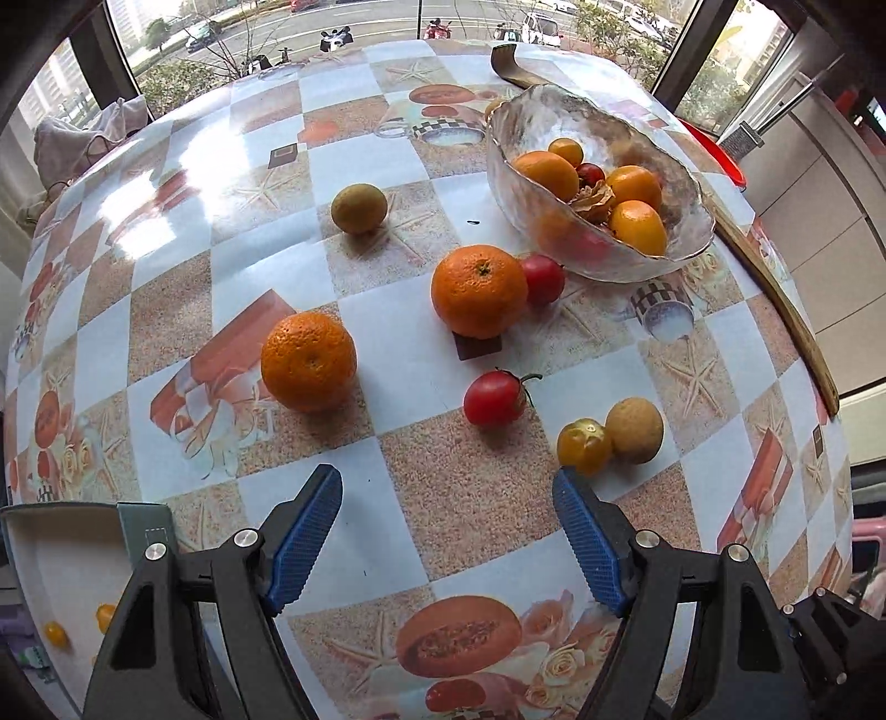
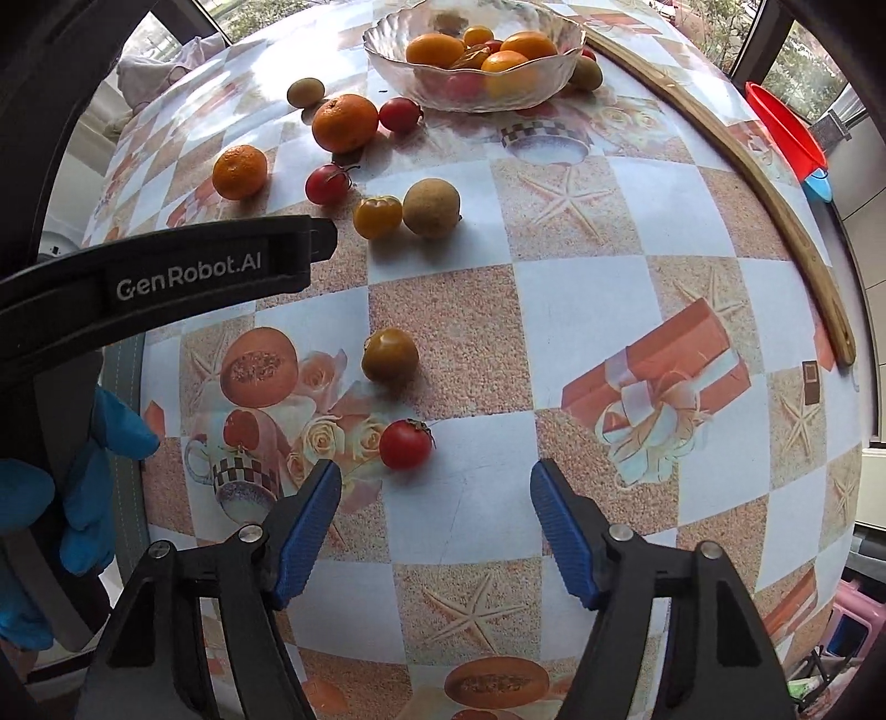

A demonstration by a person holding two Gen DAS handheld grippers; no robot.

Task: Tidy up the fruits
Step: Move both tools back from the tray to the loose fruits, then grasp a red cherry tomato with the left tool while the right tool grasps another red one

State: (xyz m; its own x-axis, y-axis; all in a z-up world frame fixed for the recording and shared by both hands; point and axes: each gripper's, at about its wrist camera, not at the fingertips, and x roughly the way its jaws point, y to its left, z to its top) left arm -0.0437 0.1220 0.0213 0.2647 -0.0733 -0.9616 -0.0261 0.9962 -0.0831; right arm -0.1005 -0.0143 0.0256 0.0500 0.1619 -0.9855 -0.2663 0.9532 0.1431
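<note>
fruit: oranges (image 1: 479,291), red tomatoes (image 1: 494,397), longans (image 1: 634,430) loose beside glass bowl (image 1: 686,183), more inside | left gripper (image 1: 447,534): spread, empty | right gripper (image 2: 436,518): spread, empty, far from bowl, near red tomato (image 2: 405,444)

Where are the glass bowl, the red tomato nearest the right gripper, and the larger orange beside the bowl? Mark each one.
glass bowl (image 2: 387,61): right wrist view, left wall of bowl.
red tomato (image 2: 405,444): right wrist view, middle of fruit.
larger orange (image 1: 479,292): left wrist view, middle of peel.

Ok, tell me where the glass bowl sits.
The glass bowl sits at the table's far end, top centre in the right wrist view, beside a red tomato.
</note>
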